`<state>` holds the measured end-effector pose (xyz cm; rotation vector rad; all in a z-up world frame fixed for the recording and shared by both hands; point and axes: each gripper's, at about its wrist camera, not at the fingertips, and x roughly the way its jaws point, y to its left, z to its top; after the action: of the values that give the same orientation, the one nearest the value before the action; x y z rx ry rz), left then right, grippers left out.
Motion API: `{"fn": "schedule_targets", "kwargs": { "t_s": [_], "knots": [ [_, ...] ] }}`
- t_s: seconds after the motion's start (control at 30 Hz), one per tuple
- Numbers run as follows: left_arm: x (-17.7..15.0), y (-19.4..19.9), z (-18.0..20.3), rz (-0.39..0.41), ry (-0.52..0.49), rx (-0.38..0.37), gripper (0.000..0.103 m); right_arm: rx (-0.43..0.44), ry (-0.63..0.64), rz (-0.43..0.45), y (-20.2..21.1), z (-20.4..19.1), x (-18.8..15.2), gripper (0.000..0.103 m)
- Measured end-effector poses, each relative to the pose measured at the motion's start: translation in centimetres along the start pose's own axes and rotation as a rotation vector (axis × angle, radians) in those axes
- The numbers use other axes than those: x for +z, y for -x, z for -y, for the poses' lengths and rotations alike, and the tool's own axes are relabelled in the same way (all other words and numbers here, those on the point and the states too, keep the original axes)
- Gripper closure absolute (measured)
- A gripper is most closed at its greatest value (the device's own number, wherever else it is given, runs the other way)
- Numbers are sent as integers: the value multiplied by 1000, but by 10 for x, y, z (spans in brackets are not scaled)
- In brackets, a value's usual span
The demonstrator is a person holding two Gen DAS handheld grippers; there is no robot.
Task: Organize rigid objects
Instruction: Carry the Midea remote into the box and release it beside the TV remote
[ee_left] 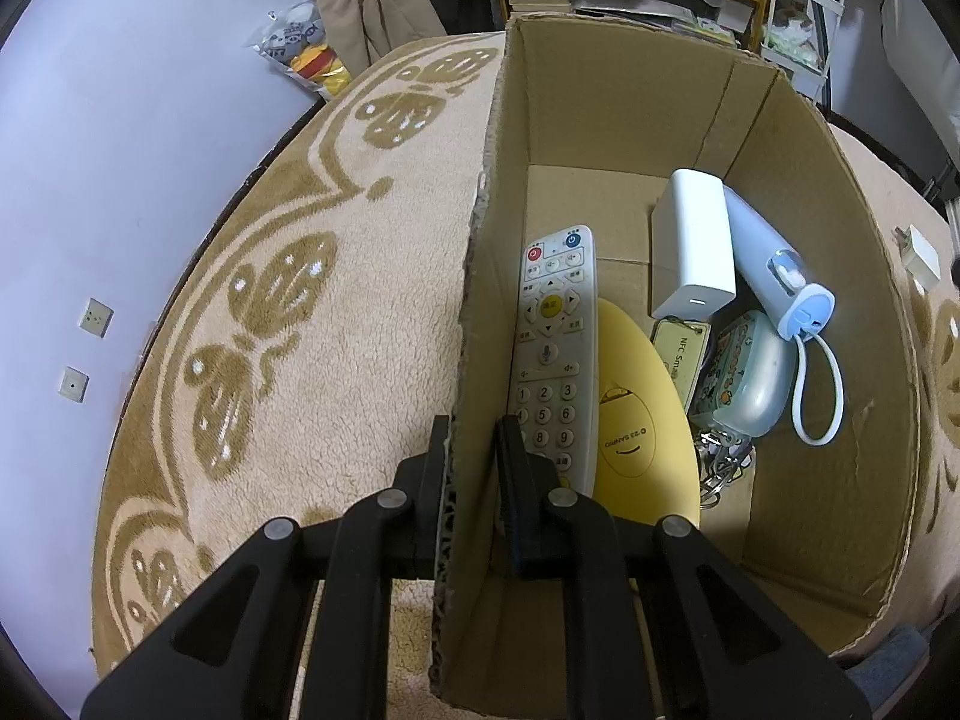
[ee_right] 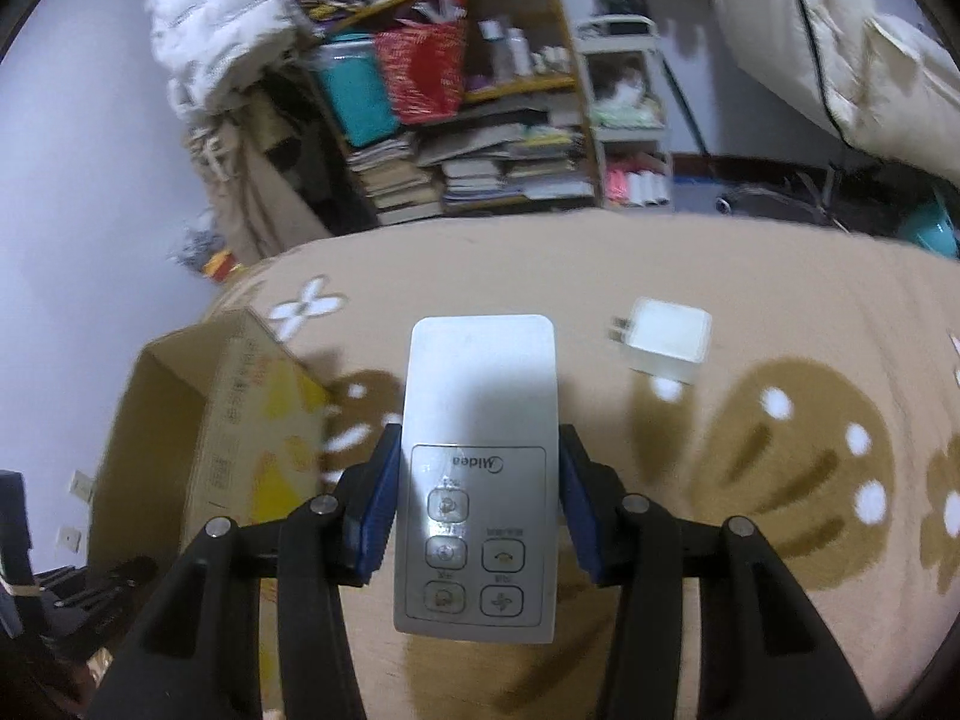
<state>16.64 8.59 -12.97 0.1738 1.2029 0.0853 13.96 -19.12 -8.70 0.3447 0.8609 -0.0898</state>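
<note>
My left gripper (ee_left: 471, 450) is shut on the left wall of an open cardboard box (ee_left: 498, 228), one finger outside, one inside. In the box lie a white TV remote (ee_left: 552, 348), a yellow oval item (ee_left: 642, 432), a white power bank (ee_left: 696, 246), a pale blue handheld device (ee_left: 774, 264) with a loop cord, a small printed case (ee_left: 744, 372), a tag and keys. My right gripper (ee_right: 477, 480) is shut on a white Midea remote (ee_right: 480, 456), held above the beige blanket. The box also shows in the right wrist view (ee_right: 180, 420), at the left.
A white plug charger (ee_right: 666, 342) lies on the patterned beige blanket (ee_right: 750, 300), right of the held remote; it also shows beyond the box's right wall (ee_left: 921, 255). Cluttered shelves with books (ee_right: 480, 150) stand behind. A plush toy bag (ee_left: 306, 48) lies by the wall.
</note>
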Motion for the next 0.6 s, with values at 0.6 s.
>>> {"fn": "schedule_targets", "kwargs": {
  "t_s": [0.6],
  "knots": [
    [0, -1, -3, 0, 11, -13, 90, 277, 97, -34, 0, -120, 2, 51]
  ]
}}
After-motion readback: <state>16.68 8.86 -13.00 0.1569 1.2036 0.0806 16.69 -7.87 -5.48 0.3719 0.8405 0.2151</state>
